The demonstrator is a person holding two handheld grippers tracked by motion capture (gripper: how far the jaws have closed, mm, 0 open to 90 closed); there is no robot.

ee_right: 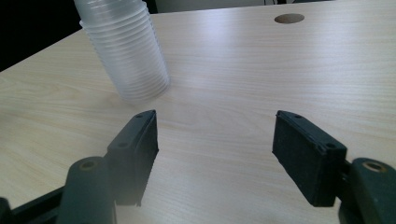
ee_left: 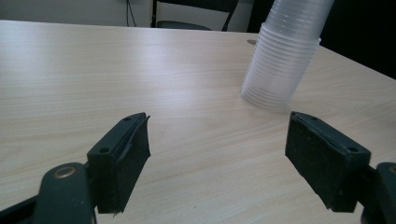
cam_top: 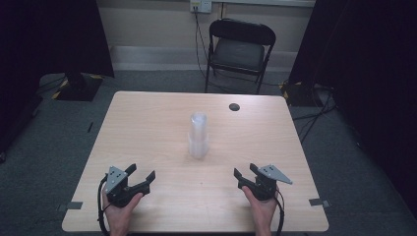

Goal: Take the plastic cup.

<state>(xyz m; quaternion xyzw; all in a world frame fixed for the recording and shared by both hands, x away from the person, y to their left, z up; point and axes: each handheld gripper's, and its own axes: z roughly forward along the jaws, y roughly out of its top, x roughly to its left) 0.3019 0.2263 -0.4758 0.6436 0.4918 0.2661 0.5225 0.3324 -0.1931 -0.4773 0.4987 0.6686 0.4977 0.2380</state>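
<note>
My left gripper (cam_top: 141,175) and right gripper (cam_top: 244,173) rest at the near counter (cam_top: 147,123) edge, fingers spread, nothing between them. The stack of clear cups (cam_top: 198,135) stands mid-counter, well apart. Risk: tall and light, it may topple under a one-sided push.

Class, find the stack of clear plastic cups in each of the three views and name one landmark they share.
High view: stack of clear plastic cups at the table's middle.
Left gripper view: upper right, beyond the open jaws.
Right gripper view: upper left.
Shared landmark: the round hole in the tabletop.
</note>
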